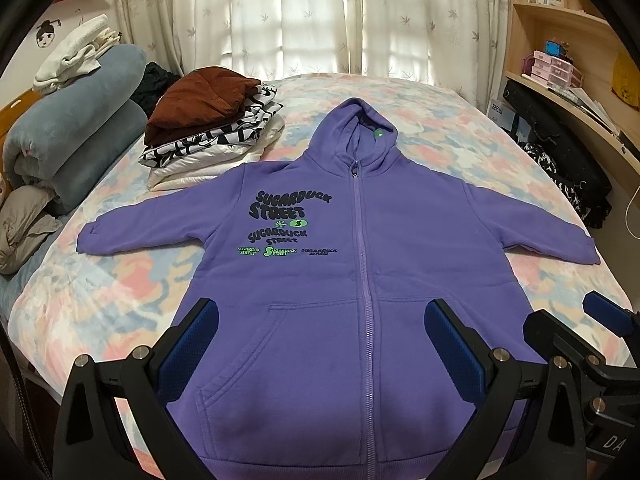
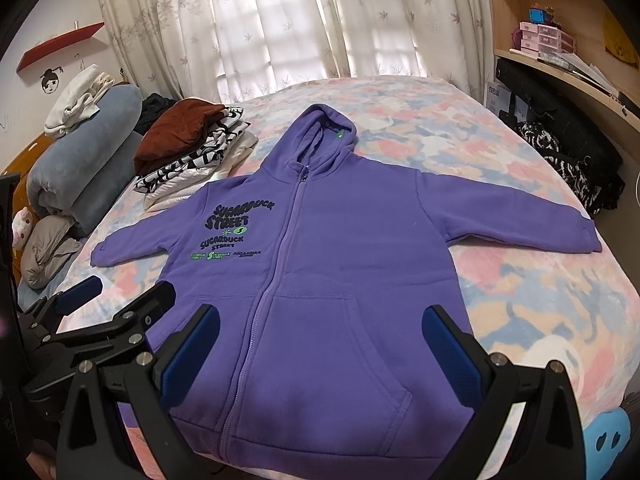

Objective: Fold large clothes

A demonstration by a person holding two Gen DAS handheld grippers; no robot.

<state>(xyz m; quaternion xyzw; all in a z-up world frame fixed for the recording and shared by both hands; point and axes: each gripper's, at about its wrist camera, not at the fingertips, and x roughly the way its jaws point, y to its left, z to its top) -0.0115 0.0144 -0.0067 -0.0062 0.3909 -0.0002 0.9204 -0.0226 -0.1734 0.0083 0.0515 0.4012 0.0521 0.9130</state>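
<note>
A purple zip hoodie with black and green "Sugarduck Street" print lies flat, front up, on the bed, sleeves spread out and hood pointing away; it also shows in the right wrist view. My left gripper is open and empty above the hoodie's lower left front. My right gripper is open and empty above the lower right front. Each gripper shows in the other's view: the right one at the right edge, the left one at the left edge.
The bed has a pastel patterned cover. A stack of folded clothes sits at its far left, beside rolled blue blankets. Dark clothes lie by the wooden shelves on the right. Curtains hang behind.
</note>
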